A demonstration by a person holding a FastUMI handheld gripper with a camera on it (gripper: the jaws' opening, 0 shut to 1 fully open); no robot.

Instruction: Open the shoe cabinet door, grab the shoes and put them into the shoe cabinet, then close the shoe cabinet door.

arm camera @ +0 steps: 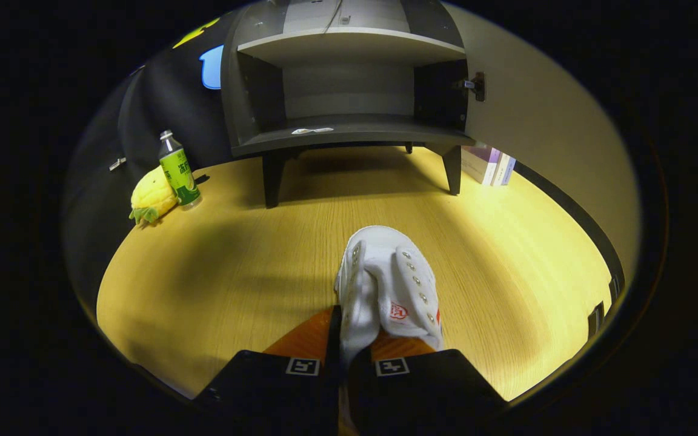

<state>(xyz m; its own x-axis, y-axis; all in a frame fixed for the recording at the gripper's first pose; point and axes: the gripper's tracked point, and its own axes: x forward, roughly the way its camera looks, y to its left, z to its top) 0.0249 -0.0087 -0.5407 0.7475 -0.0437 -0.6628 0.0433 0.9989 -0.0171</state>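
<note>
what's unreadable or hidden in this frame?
- Shoe: heel and sole hidden between the gripper jaws, which are shut on it.
- Cabinet: top cut off by the view's edge; door handle side runs out of view.
- Books: mostly hidden behind the open door.
- Bottle label: too small.

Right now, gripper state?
Gripper: shut on the white shoe, pinching its upper, facing the open shoe cabinet.

Warm overhead light, soft shadows, strong fisheye bending at edges.
</note>
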